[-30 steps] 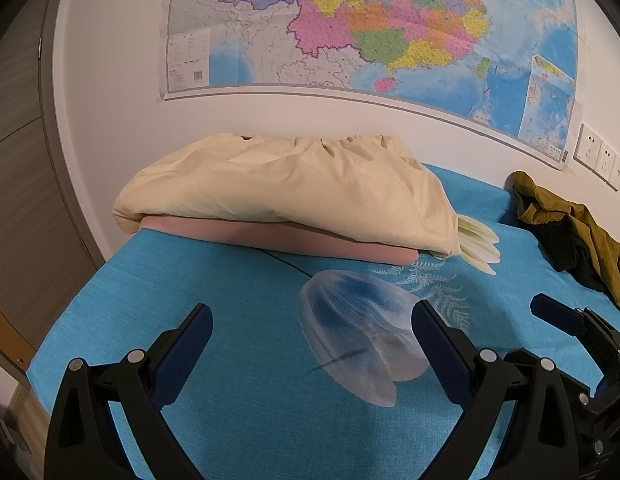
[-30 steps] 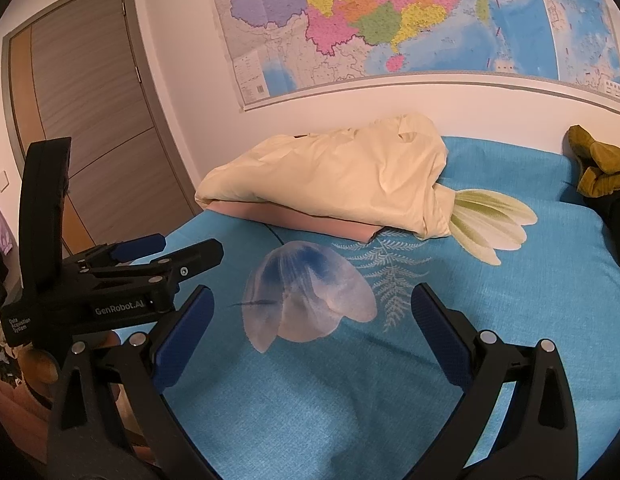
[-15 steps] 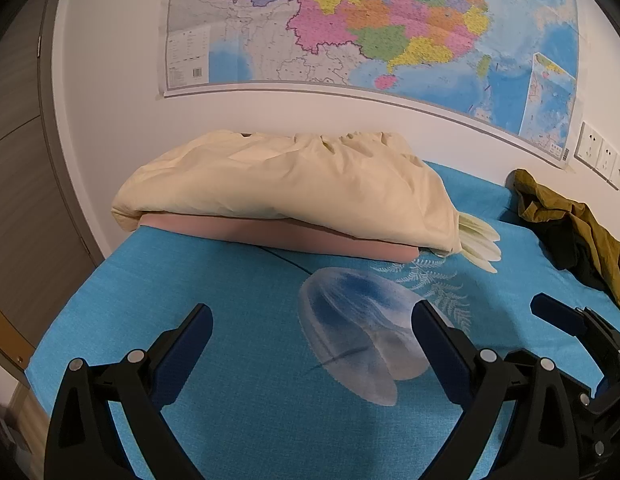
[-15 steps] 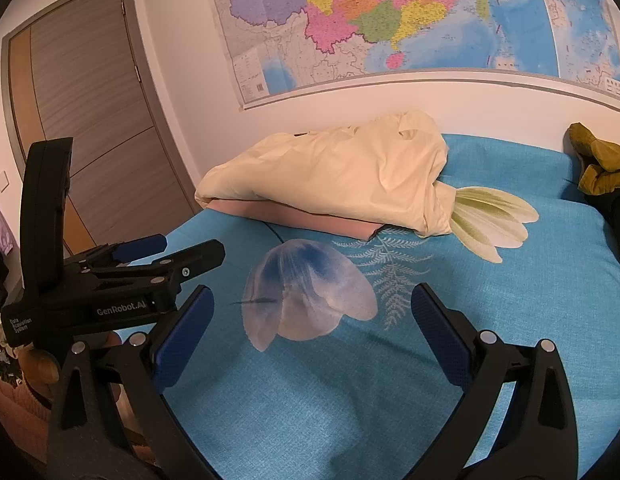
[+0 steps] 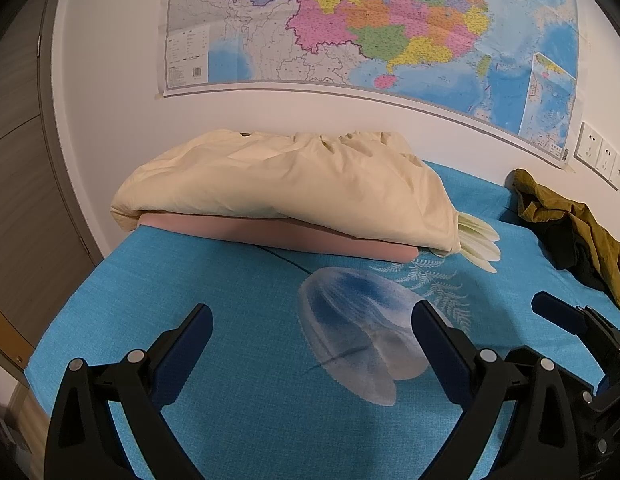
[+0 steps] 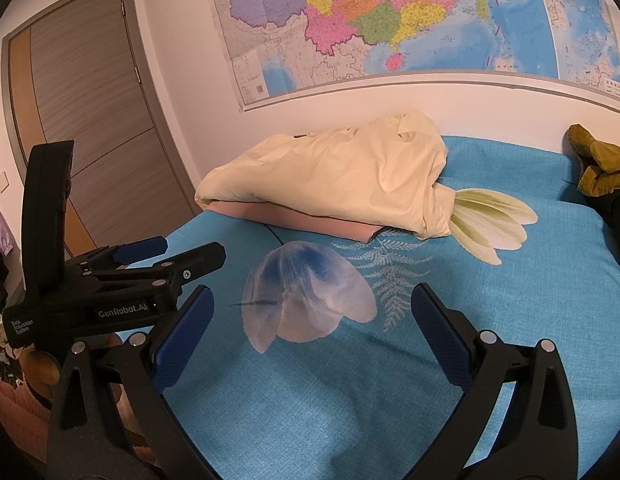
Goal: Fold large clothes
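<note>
An olive-green garment with a dark lining lies crumpled at the far right of the blue bed; the right wrist view shows its edge. My left gripper is open and empty above the bed's near left part; it also shows in the right wrist view. My right gripper is open and empty above the near middle; its fingers show at the right of the left wrist view. Both grippers are well short of the garment.
A cream duvet lies on a pink pillow at the wall. The blue printed bed sheet covers the bed. A map hangs above, sockets at right, a wooden door at left.
Both views have shifted very slightly; the grippers stay open and hover in nearly the same place. Nothing on the bed has moved.
</note>
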Demonstrator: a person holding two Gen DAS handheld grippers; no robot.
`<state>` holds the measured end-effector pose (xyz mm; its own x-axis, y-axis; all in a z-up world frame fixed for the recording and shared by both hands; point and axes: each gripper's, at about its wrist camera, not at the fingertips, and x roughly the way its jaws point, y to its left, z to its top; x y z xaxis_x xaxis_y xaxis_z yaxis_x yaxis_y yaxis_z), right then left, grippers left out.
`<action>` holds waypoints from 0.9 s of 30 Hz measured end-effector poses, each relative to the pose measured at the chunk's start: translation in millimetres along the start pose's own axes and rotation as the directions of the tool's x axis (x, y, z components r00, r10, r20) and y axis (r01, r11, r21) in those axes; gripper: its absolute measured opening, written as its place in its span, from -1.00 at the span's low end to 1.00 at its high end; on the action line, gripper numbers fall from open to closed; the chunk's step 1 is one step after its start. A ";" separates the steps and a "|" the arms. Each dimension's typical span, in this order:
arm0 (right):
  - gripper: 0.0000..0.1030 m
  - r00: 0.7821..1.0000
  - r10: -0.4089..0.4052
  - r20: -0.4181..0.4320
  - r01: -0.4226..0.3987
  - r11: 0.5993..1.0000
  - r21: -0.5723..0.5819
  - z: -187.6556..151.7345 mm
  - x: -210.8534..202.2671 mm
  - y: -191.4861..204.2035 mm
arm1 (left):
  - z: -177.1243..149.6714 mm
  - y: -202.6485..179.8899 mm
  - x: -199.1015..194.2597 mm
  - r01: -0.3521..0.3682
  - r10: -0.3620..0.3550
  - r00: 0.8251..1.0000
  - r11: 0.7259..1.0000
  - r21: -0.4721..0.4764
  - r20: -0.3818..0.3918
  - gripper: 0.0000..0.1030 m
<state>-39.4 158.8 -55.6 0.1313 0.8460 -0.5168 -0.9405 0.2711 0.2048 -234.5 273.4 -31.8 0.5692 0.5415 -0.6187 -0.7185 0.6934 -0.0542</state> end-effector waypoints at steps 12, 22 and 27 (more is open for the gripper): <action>0.89 1.000 -0.005 0.005 0.005 1.000 0.003 1.2 0.6 0.0 | 1.7 -2.5 1.6 0.005 -0.005 1.000 1.000 0.006 0.002 0.87; 0.89 1.000 -0.003 0.007 0.003 1.000 0.003 1.4 -0.8 -0.2 | 2.0 -4.7 1.7 0.009 -0.009 1.000 1.000 0.007 -0.001 0.87; 0.89 1.000 -0.005 0.012 0.005 1.000 0.006 0.9 -3.4 -1.7 | 2.4 -5.9 2.4 0.019 -0.019 1.000 1.000 0.005 -0.007 0.87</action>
<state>-38.0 155.8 -53.5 0.1396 0.8502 -0.5077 -0.9381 0.2776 0.2070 -227.9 271.7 -31.2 0.5801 0.5252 -0.6227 -0.7058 0.7057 -0.0623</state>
